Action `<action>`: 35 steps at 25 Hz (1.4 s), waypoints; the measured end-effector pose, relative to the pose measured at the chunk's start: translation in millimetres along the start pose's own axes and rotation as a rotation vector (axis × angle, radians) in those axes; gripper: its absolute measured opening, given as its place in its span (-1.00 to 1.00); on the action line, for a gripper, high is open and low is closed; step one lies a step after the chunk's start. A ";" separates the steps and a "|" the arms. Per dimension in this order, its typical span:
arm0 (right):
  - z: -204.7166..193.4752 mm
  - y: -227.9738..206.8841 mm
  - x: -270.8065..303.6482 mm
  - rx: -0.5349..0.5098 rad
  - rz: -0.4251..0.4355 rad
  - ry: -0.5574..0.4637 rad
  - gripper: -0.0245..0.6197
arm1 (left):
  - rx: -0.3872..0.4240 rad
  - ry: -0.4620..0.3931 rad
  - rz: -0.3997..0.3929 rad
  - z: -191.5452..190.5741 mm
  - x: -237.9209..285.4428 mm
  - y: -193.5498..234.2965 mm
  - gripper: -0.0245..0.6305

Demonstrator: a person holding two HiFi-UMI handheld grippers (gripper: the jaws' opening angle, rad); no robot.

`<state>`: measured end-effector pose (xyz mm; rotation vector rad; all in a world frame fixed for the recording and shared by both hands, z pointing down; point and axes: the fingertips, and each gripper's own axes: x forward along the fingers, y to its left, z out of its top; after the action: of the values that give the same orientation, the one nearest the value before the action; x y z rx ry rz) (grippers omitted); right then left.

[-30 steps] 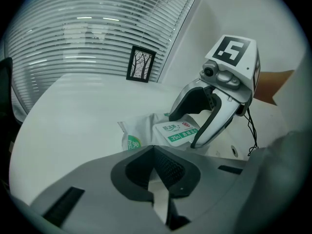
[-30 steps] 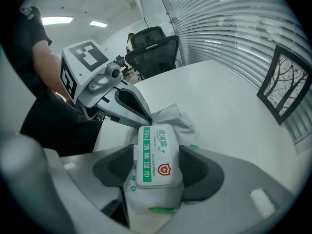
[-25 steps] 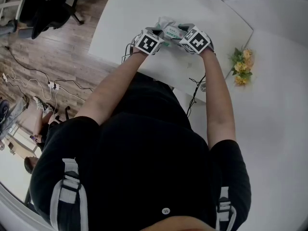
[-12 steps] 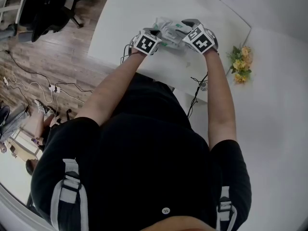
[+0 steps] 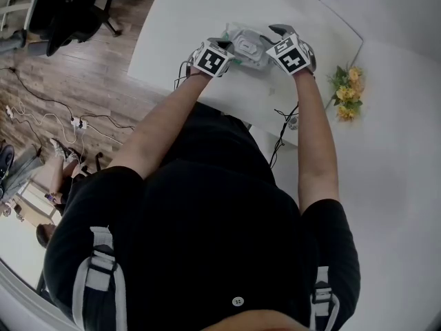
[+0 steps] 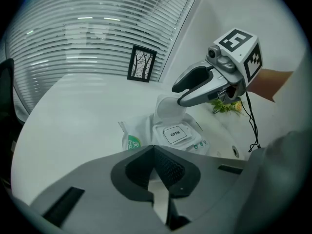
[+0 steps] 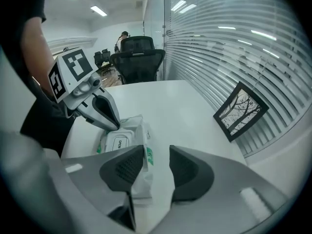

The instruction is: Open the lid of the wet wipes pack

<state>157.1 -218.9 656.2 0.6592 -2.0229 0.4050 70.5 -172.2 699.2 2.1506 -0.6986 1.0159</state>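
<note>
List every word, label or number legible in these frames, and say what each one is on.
"OPEN": on the white label on top of the wet wipes pack.
The green print on the pack's wrapper is too small and blurred to read.
No other text can be read.

White rectangular table (image 5: 186,19) 12 o'clock; brown wood-plank floor (image 5: 83,81) 9 o'clock; black swivel office chair (image 5: 69,9) 10 o'clock; white horizontal window blinds (image 7: 229,43).
</note>
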 end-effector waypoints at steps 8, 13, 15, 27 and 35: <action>-7.7 -8.2 4.9 0.029 -0.030 0.019 -0.38 | 0.016 -0.001 -0.005 -3.8 -3.0 -0.2 -0.90; -4.3 -8.0 -0.3 0.028 -0.046 0.007 -0.37 | 0.005 -0.015 -0.023 -0.7 -14.8 -5.2 -0.90; -3.7 -8.2 -3.7 0.029 -0.059 -0.005 -0.37 | 0.007 -0.043 -0.035 3.5 -18.4 -8.5 -0.90; -1.6 5.4 -44.7 0.070 -0.122 -0.134 -0.37 | 0.059 -0.237 -0.062 36.8 -80.4 -40.6 -0.90; 5.1 30.7 -101.3 0.128 -0.167 -0.295 -0.37 | 0.131 -0.403 -0.071 60.9 -141.1 -66.8 -0.90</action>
<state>177.3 -167.7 565.6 1.0089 -2.2097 0.3567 66.0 -148.0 533.5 2.5096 -0.7480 0.6078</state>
